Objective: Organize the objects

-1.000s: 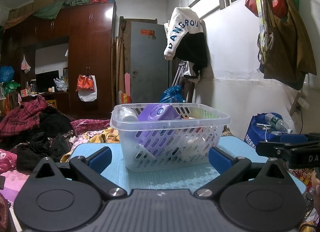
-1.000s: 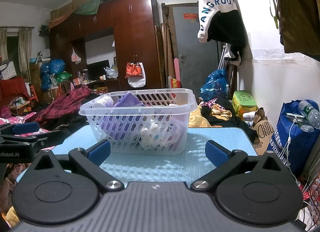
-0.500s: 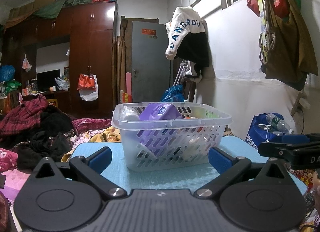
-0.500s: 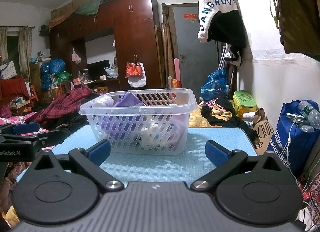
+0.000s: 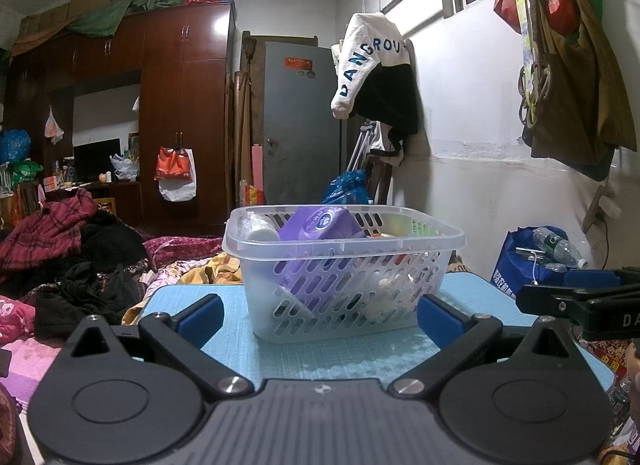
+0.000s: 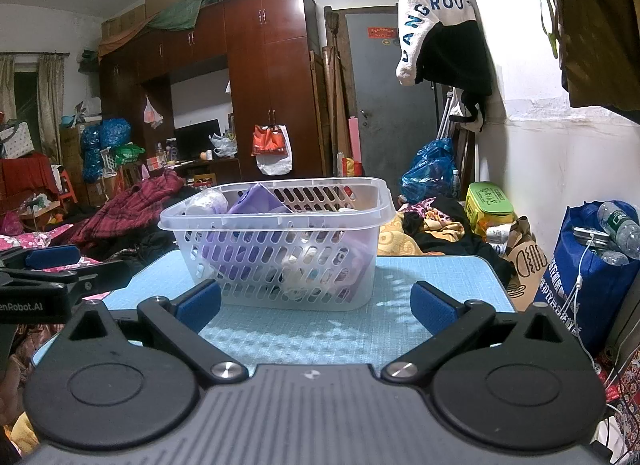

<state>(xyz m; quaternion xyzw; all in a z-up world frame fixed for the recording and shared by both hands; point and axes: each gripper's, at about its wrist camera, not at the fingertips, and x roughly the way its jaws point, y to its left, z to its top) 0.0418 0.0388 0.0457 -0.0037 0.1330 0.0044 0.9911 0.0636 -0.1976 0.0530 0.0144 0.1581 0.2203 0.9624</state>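
Note:
A clear plastic basket [image 5: 448, 239] stands on a light blue table [image 5: 224, 337]. It holds a purple tissue pack [image 5: 320, 223], a white bottle [image 5: 260, 231] and several small items. The basket [image 6: 372, 213] also shows in the right wrist view with the purple pack [image 6: 256, 201]. My left gripper [image 5: 318, 315] is open and empty, just short of the basket. My right gripper [image 6: 316, 303] is open and empty, in front of the basket. Each gripper shows at the edge of the other's view.
Piled clothes and bedding [image 5: 68, 261] lie left of the table. A blue bag with bottles [image 6: 592, 261] stands at the right by the wall. A wardrobe [image 5: 176, 113] and a grey door [image 5: 300, 121] are at the back.
The left wrist view has shifted very slightly; the basket sits a touch further right in it. Both grippers stay open and the right one has not moved.

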